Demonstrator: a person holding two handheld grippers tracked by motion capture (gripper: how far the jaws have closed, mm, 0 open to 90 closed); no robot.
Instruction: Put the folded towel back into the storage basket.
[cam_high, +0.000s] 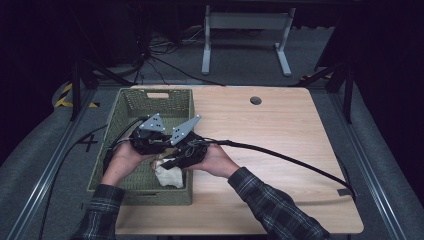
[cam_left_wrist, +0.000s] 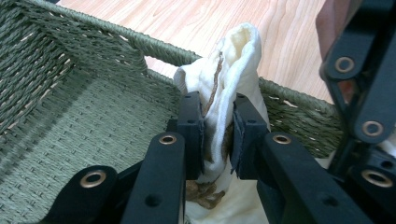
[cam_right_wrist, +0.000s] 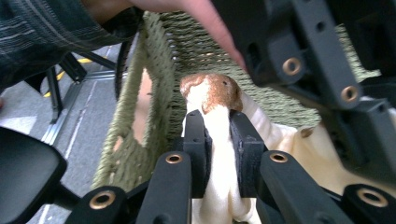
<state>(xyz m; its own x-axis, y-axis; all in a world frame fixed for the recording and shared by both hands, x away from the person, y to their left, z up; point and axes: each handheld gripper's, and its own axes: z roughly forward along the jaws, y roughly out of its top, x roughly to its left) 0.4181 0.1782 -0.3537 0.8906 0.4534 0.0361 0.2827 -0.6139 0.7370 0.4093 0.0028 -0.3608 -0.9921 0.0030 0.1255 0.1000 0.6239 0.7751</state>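
- Your left gripper (cam_left_wrist: 217, 135) is clamped on a cream-white, brown-stained cloth (cam_left_wrist: 233, 65), its fold standing up between the pads.
- Your right gripper (cam_right_wrist: 218, 140) pinches the same cloth at a brown-tipped end.
- The cloth hangs inside the green woven basket (cam_high: 131, 102), near its front right corner.
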